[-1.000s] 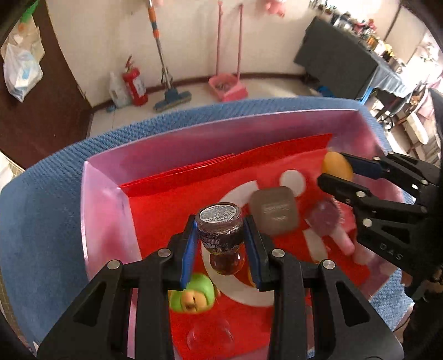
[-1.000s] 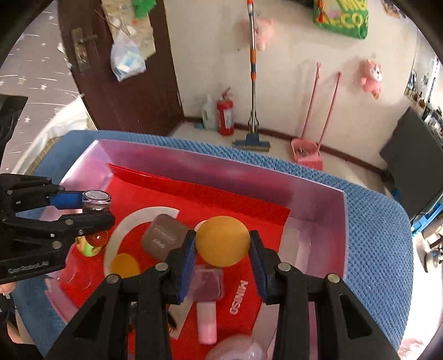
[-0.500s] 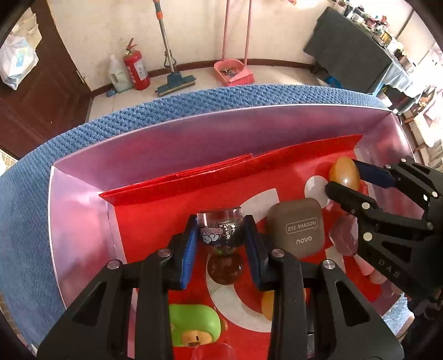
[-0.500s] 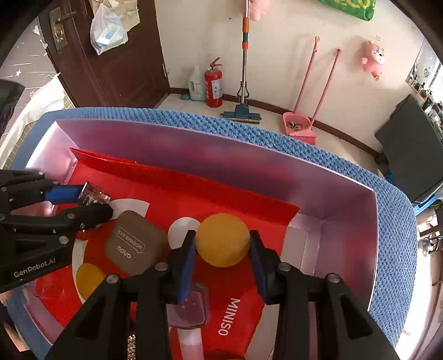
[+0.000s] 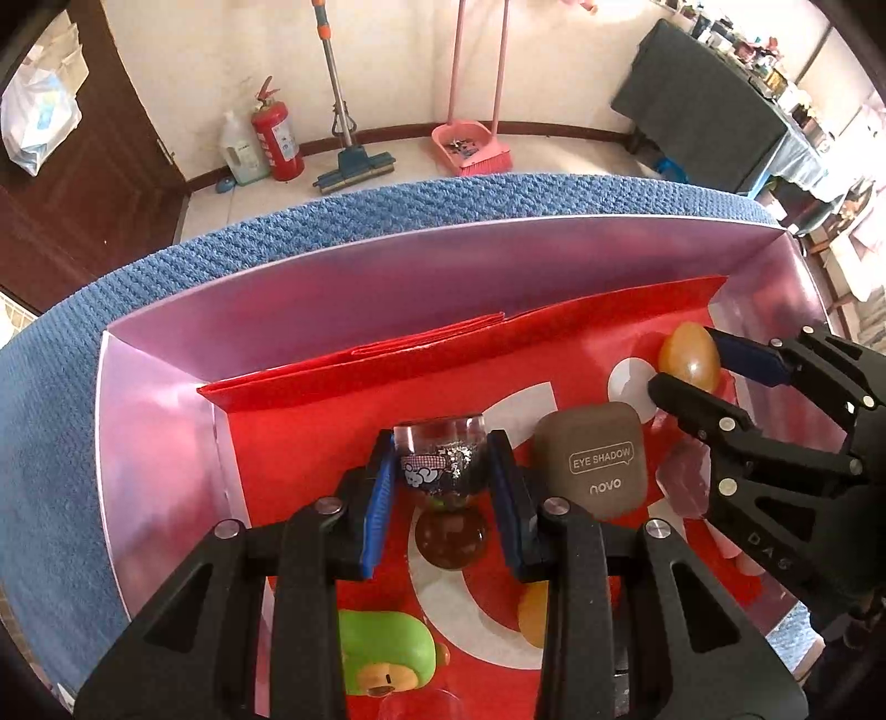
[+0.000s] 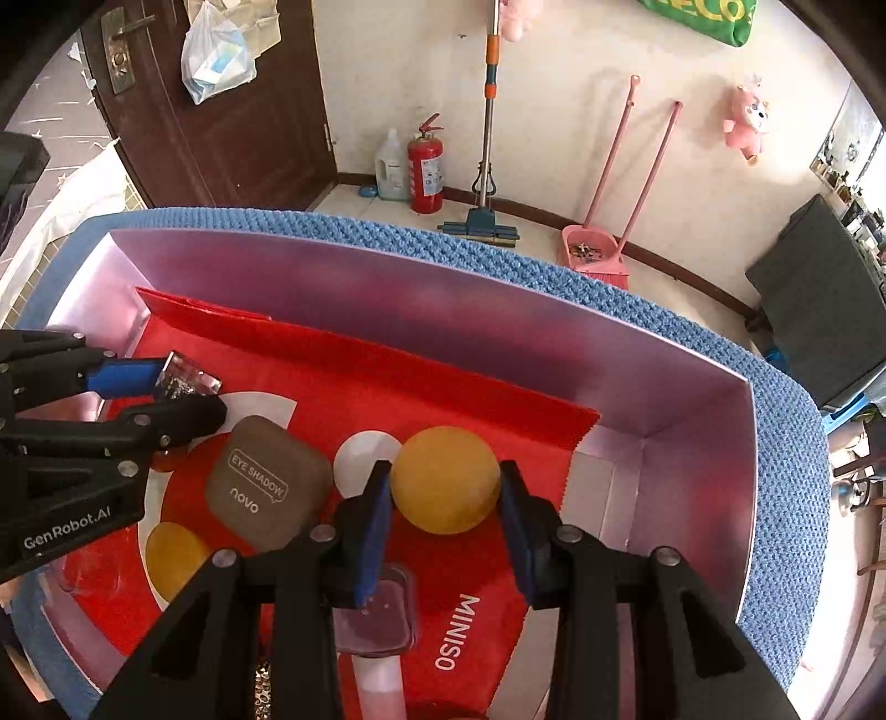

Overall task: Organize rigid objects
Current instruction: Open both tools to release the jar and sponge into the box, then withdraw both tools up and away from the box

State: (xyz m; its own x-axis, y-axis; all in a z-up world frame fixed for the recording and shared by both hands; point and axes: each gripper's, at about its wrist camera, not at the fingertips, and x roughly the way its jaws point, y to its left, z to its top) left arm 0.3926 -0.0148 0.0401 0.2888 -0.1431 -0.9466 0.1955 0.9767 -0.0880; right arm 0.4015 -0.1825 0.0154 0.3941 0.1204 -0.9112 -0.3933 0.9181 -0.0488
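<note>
L tool (image 5: 442, 479) grips small glass jar (image 5: 440, 462), R tool (image 6: 446, 501) clamps orange ball (image 6: 446, 479); both low over red bag (image 5: 310, 443) lining pink box (image 5: 166, 443). Eye-shadow case (image 5: 592, 462) sits btwn them. Judgement: lower each to bare red, apart from case, open slowly so ball won't roll.

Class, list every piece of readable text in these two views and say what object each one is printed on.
"EYE SHADOW" and "novo": brown case.
"MINISO": red bag lining the box.
"GenRobot.AI": left gripper body.
"DAS": right gripper body.
"ECO", cut off: green wall hanging.
Fire extinguisher label: too small to read.
</note>
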